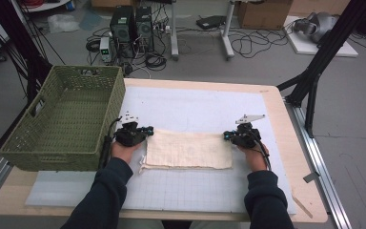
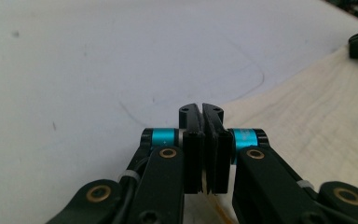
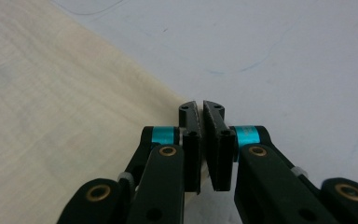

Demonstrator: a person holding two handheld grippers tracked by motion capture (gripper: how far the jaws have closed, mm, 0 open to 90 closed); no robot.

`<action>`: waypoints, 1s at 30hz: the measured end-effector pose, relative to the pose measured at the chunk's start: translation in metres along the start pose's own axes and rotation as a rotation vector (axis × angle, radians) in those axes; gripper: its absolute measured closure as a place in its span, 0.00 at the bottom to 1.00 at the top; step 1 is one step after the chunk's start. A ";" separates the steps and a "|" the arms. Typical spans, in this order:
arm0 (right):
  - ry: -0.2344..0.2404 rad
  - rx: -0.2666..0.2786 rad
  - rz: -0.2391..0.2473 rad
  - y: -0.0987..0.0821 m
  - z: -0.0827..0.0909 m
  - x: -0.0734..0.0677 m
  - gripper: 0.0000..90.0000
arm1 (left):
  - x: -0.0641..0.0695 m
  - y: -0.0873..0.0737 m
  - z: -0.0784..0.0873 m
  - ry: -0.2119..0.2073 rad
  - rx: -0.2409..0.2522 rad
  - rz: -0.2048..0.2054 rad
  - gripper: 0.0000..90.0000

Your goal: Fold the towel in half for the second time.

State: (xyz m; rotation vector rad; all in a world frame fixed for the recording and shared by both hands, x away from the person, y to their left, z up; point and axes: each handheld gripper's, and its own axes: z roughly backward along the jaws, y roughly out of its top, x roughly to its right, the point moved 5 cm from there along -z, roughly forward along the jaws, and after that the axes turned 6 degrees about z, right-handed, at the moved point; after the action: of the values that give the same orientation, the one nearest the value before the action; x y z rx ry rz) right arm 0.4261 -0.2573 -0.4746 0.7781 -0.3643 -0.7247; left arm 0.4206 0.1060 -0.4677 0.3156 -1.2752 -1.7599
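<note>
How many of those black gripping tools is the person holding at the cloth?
2. The left gripper is at the cloth's left end, and the right gripper at its right end, each in one hand.

Dark navy sleeves [image 1: 106, 191]; black gripper [image 2: 204, 122], teal rings, brass screws.

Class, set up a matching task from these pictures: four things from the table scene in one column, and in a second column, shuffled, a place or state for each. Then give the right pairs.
Things:
1. basket
2. cloth
3. left gripper
4. right gripper

Places or states:
A. folded, lying flat between the two grippers
B. shut on the cloth's right end
C. green, at the table's left edge
D. shut on the cloth's left end

Pairs: 1-C, 2-A, 3-D, 4-B
</note>
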 end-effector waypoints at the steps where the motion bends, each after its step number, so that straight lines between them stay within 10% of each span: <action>1: -0.020 0.006 0.009 0.001 0.001 0.001 0.96 | 0.001 0.002 0.001 -0.005 0.027 0.003 0.96; 8: -0.067 0.070 0.055 0.007 0.011 -0.004 0.96 | 0.006 0.001 0.010 -0.024 0.042 -0.033 0.96; 30: 0.006 0.180 0.116 -0.010 0.047 -0.038 0.96 | 0.028 -0.014 0.044 -0.076 0.038 -0.089 0.95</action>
State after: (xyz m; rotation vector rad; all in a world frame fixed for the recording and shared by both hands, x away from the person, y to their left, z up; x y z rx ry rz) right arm 0.3693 -0.2592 -0.4515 0.9213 -0.4700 -0.5856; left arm 0.3686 0.1122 -0.4526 0.3347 -1.3685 -1.8399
